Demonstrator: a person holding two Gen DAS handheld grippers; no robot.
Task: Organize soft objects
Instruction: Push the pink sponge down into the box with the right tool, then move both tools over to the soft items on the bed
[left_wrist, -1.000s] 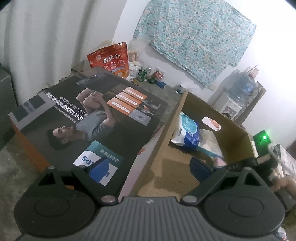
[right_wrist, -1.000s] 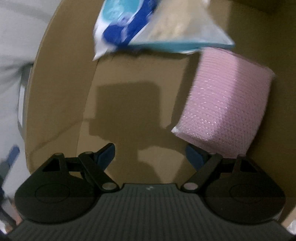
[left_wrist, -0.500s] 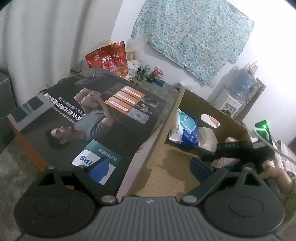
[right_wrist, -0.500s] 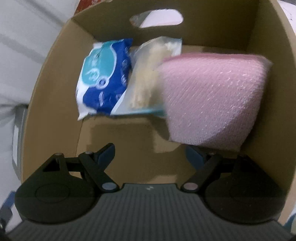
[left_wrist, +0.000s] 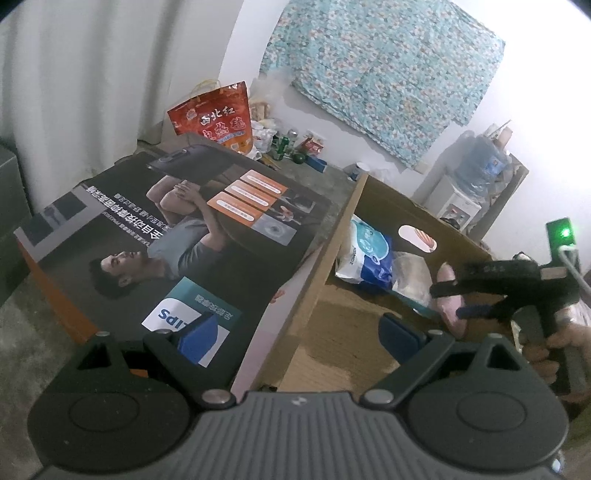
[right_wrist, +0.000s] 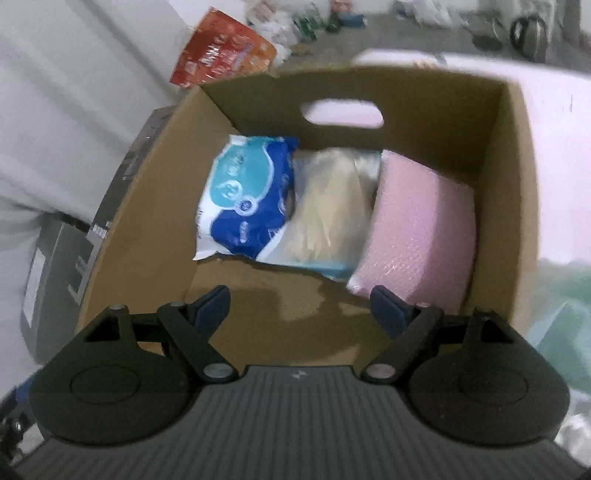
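Right gripper (right_wrist: 299, 301): jaws spread wide, nothing held. Ahead of its jaws, inside the brown cardboard box (right_wrist: 513, 206), the pink bubble-wrap bundle (right_wrist: 421, 236) is seen leaning on the clear packet of pale strips (right_wrist: 332, 210), beside the blue-and-white tissue pack (right_wrist: 247, 199).

Left gripper (left_wrist: 295, 332): jaws open, empty, straddling the box wall.

Risk judged: the tilted bundle may slump flat; the box wall may be snagged.

We see dim indoor light, glare whitening the left view's right edge, fisheye bending, and motion blur smearing the right view's rim.
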